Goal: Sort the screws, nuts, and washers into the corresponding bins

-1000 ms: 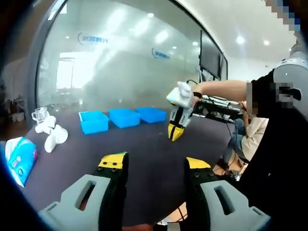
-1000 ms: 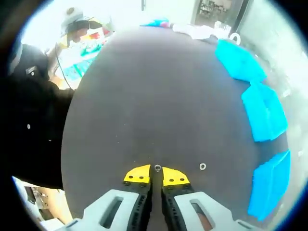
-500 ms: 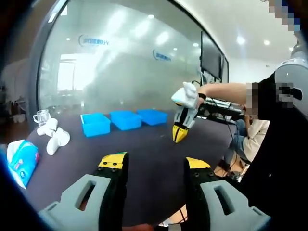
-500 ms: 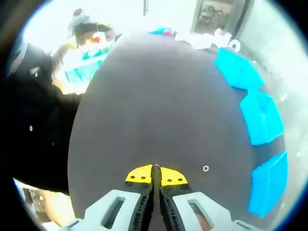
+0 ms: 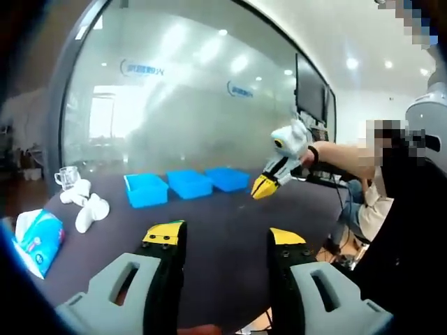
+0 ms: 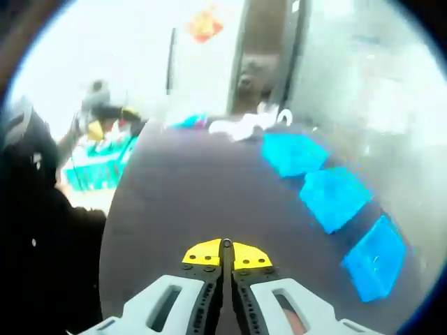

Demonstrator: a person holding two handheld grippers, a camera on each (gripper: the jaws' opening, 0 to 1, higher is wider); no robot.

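Matt dark desk (image 5: 209, 223), smooth, cloth-like in finish. Blue bins (image 5: 190, 183) of smooth plastic, faintly glossy. Frosted glass wall (image 5: 181, 105), sheeny with ceiling-light reflections. Clear glass mug (image 5: 66, 176). Glossy printed tissue pack (image 5: 38, 234). Yellow-tipped matt fingers (image 6: 202, 255) on grey plastic bodies.

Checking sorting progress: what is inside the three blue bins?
The three blue bins show only blue interiors in the blurred right gripper view; parts too small to tell. In the left gripper view their walls hide the insides.
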